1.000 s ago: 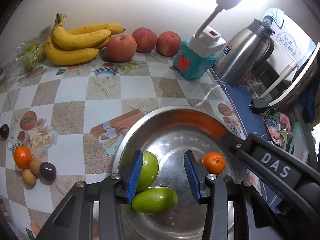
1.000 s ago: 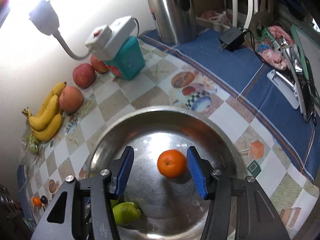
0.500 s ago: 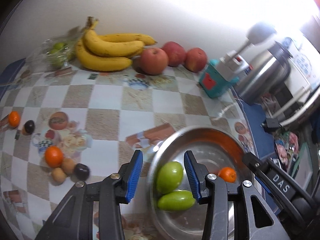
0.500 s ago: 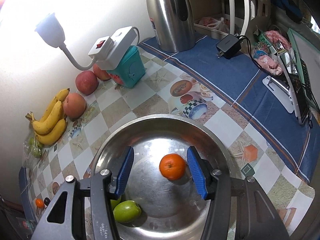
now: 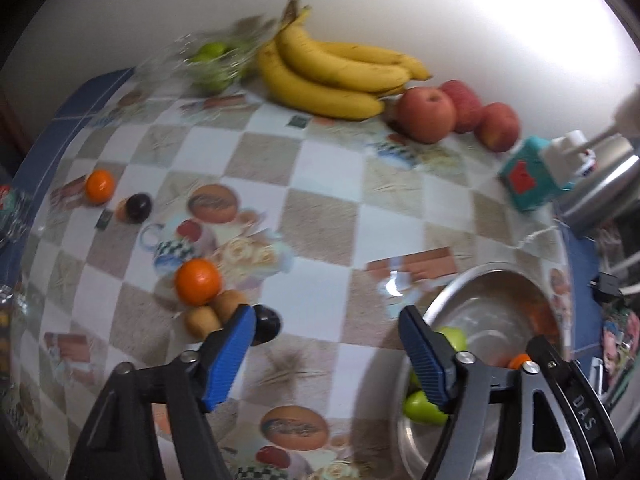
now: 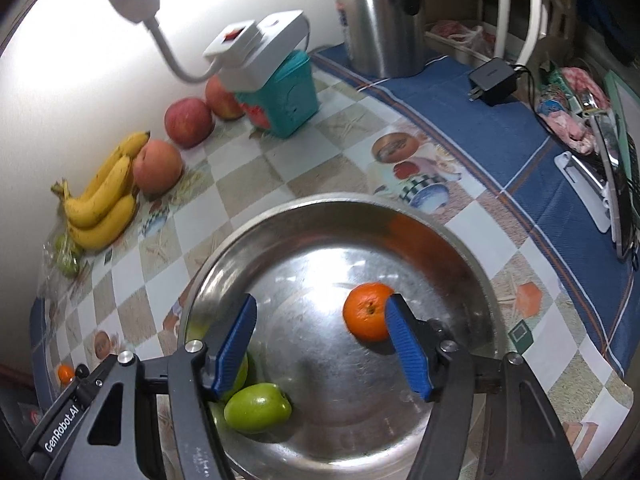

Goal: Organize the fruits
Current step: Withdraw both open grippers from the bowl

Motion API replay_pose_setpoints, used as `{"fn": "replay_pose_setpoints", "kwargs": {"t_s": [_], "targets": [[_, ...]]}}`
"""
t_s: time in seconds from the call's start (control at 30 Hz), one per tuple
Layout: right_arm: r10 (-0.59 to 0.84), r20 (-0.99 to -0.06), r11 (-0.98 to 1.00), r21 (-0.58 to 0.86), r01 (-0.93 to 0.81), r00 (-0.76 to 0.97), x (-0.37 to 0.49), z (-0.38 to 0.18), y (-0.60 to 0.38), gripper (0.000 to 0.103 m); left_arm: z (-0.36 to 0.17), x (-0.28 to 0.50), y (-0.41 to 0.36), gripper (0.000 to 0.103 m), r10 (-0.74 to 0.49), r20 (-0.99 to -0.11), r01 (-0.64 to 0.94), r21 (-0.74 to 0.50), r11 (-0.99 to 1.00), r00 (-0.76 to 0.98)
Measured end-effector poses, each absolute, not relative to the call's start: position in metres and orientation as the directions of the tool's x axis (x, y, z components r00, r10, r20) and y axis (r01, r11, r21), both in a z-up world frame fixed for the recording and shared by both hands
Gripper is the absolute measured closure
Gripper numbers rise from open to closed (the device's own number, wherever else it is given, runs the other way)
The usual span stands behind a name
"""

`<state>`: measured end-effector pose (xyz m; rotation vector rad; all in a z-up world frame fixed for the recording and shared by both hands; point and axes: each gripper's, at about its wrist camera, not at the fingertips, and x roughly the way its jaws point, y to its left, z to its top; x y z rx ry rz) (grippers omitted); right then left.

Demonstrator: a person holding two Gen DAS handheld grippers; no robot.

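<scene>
Both grippers opening, nothing clamped: left gripper should be centring over orange w/o nudging kiwis; right gripper clearing bowl.

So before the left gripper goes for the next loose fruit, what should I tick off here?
1. Left gripper empty, jaws just opened wide: ok.
2. Right gripper let go of the orange; jaws just opened, the orange lies in the bowl against one finger: ok.
3. Green apples settled in the bowl: ok.
4. Loose cluster ahead, tangerine, two brown fruits, dark plum: not ok, packed together.
5. Left gripper centred on one fruit: not ok, cluster sits beside one finger.
</scene>
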<state>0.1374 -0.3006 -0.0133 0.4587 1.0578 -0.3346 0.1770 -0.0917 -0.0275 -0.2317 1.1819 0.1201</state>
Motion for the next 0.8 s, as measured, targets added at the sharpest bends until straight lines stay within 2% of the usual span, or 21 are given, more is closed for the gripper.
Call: {"fn": "replay_pose_setpoints", "kwargs": {"t_s": [0.1,0.2,0.33,0.5,0.53,0.57,0.6,0.8], "targets": [[-0.039,-0.894,0.866,0.193,0.462,0.446,0.139,-0.017,-0.297,0.031,-0.029,0.177,-0.088,0.010,0.011,-0.931,-0.239,-0.083,0.967,0.366],[-0.035,-0.897,0.872,0.188,0.451,0.442,0.140,-0.020,-0.294,0.020,-0.029,0.178,-0.083,0.007,0.032,-0.934,-0.266,-0.069,0.961,0.357],[-0.024,-0.897,0.878,0.192,0.438,0.442,0.143,-0.021,-0.291,0.017,-0.031,0.177,-0.075,0.001,0.042,-0.939,-0.295,-0.065,0.953,0.342],[-0.028,-0.894,0.889,0.182,0.420,0.447,0.144,-0.020,-0.287,0.015,-0.033,0.178,-0.071,0.000,0.051,-0.941,-0.307,-0.058,0.950,0.336],[-0.026,-0.893,0.889,0.185,0.419,0.450,0.145,-0.021,-0.286,0.013,-0.032,0.178,-0.069,0.000,0.050,-0.941,-0.309,-0.060,0.949,0.336],[-0.024,-0.892,0.889,0.187,0.417,0.452,0.145,-0.020,-0.286,0.005,-0.033,0.178,-0.068,0.000,0.044,-0.942,-0.311,-0.066,0.948,0.334],[-0.024,-0.890,0.889,0.189,0.417,0.455,0.144,-0.020,-0.285,0.002,-0.033,0.178,-0.067,0.000,0.034,-0.943,-0.312,-0.076,0.947,0.332],[-0.022,-0.889,0.895,0.186,0.405,0.457,0.145,-0.019,-0.280,0.002,-0.028,0.178,-0.056,0.000,0.030,-0.935,-0.319,-0.091,0.943,0.354]]}}
